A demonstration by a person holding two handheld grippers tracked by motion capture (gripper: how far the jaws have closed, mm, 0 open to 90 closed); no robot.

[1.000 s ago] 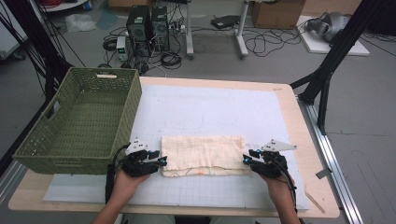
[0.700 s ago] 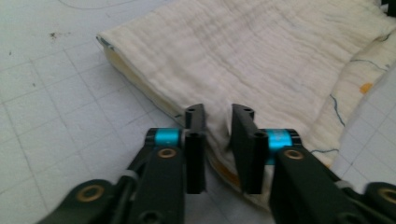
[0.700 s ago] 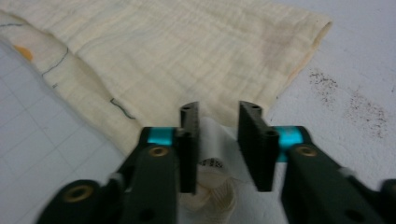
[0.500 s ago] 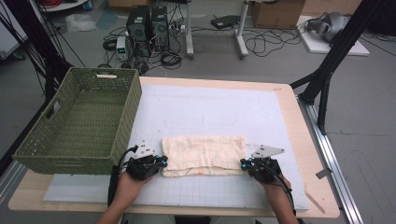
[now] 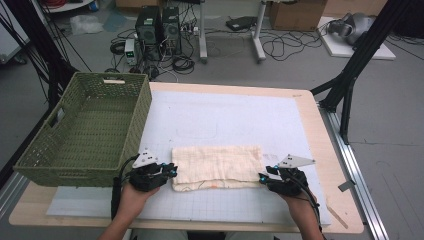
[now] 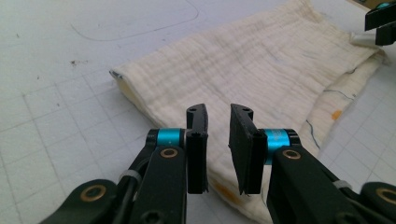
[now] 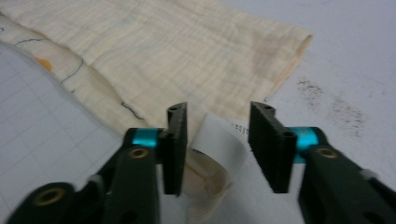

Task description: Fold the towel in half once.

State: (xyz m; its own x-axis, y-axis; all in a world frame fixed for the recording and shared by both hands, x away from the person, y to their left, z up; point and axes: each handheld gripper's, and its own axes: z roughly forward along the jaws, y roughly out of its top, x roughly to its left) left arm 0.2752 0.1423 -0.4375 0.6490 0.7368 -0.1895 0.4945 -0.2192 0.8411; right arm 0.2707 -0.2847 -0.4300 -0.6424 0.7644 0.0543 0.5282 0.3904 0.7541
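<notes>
Cloth (image 5: 217, 166) folded flat on white mat (image 5: 225, 120), near front edge of table (image 5: 320, 125), between 2 grippers.

Left gripper (image 5: 170, 171) sits at cloth's left end; in left gripper view (image 6: 218, 140) jaws have a narrow gap w/ nothing pinched, just opened a bit, cloth lying below & beyond the tips. Right gripper (image 5: 262, 178) at cloth's right end; in right gripper view (image 7: 217, 140) jaws stand apart, just opened, white label (image 7: 219, 140) & cloth corner in the gap, pads not pressing. Green woven basket (image 5: 55, 165) stands at table's left, just beside left gripper; inside looks bare, 1 white tag (image 5: 114, 81) on far rim.
</notes>
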